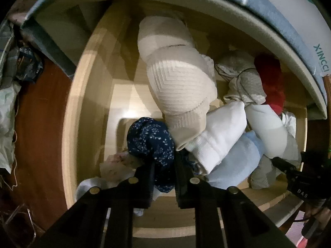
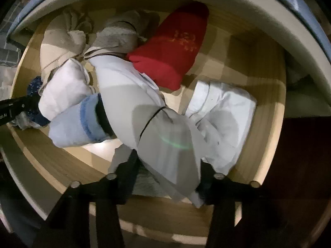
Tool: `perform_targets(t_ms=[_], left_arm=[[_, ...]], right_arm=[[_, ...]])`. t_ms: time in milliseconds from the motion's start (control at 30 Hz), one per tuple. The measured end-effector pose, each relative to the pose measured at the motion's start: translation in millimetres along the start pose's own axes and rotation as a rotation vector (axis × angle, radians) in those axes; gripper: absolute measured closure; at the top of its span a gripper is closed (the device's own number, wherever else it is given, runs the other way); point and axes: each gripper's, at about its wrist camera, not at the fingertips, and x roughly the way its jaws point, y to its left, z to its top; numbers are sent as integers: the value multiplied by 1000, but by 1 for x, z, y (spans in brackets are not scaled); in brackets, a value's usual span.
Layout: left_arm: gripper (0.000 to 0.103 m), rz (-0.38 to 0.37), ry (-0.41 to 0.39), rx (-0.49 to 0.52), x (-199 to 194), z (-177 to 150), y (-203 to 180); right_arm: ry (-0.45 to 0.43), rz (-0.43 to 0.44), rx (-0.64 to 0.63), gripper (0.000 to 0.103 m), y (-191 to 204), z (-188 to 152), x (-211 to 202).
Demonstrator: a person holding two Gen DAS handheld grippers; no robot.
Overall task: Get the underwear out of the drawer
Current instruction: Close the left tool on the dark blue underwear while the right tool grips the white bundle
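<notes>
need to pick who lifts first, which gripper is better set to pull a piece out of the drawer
Left. The left gripper is pinched tight on the navy dotted roll; the right gripper straddles the grey-white bundle less snugly.

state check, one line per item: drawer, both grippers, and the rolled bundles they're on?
drawer: open, rolled clothes inside
left gripper: shut on navy dotted bundle
navy dotted bundle: pinched between the fingers, still in drawer
right gripper: fingers pressing either side of white-grey bundle
white-grey bundle: rolled, gripped at its near end, still in drawer
red bundle: rolled, untouched
light blue bundle: rolled, untouched
</notes>
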Motion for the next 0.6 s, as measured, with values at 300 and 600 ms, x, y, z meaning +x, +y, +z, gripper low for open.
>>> perform_targets(t_ms=[300,600], left_arm=[[88,-13,-36,13,-19,-7,-10],[88,-44,-99,23,-64,-17,-7]], right_arm=[[-17,12,20,77,7,-9,-27],[-2,39,54,79,14,-21,-46]])
